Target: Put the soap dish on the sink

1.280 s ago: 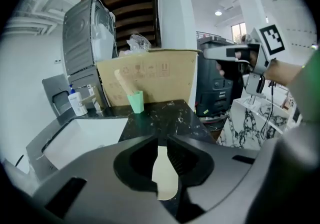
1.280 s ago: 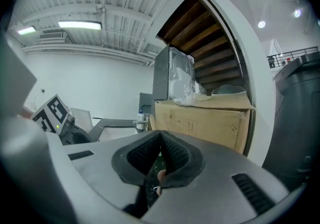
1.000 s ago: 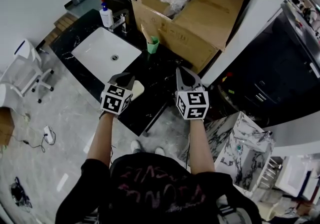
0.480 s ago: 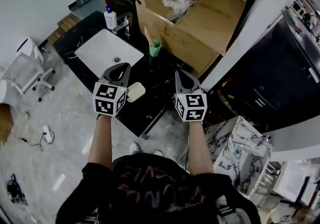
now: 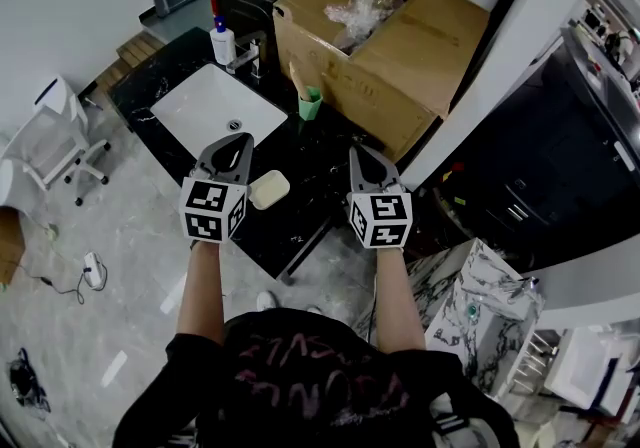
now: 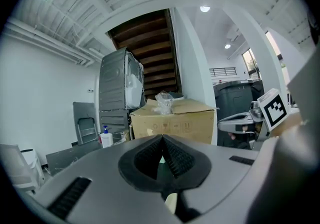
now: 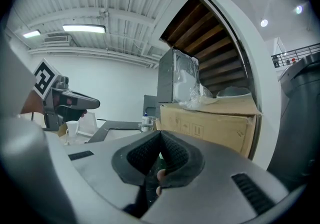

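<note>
I am holding my left tongs [image 5: 238, 143] and my right tongs [image 5: 359, 152] pressed together, both empty. The cream rounded-rectangular soap dish [image 5: 269, 189] is lying on the black marble tabletop [image 5: 315, 151] between them, just beside the left pair on its right (clearly the nearer hand). Its long axis is running diagonally toward the far right. The white rectangular sink [image 5: 200, 96] is sitting beyond, to the far left. Compared with a second ago, the left tongs are no longer covering the dish.

Black T-shirt [image 5: 310, 376], reddish print
</note>
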### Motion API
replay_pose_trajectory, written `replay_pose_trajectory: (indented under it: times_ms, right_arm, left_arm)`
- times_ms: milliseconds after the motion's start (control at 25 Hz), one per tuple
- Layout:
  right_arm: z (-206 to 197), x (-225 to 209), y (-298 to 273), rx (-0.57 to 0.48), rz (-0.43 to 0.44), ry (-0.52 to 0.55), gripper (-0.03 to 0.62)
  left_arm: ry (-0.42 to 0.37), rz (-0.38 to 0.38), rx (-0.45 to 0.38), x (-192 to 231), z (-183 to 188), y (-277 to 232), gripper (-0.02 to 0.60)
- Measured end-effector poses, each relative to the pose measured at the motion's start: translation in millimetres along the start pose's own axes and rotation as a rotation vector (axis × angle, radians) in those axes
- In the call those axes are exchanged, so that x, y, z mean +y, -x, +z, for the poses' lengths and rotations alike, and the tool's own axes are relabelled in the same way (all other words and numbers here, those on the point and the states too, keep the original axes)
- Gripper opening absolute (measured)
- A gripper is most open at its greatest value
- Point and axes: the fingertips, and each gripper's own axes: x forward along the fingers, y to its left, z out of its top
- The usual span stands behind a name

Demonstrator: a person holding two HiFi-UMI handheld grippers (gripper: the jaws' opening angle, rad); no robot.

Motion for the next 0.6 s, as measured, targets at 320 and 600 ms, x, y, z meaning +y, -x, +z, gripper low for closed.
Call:
replay_pose_trajectory:
  times_ms: [320,600]
  right_arm:
    - [6,-1,-3,-0.007,-0.004,0.012,0.012]
    - [8,-3,-9,-0.005,-0.007,0.017,0.012]
  left_arm:
    - [0.017,0.006,-0.014,3,-3,2,0.015]
    - [0.032,0.028,-0.017,13,-4,-1,0.015]
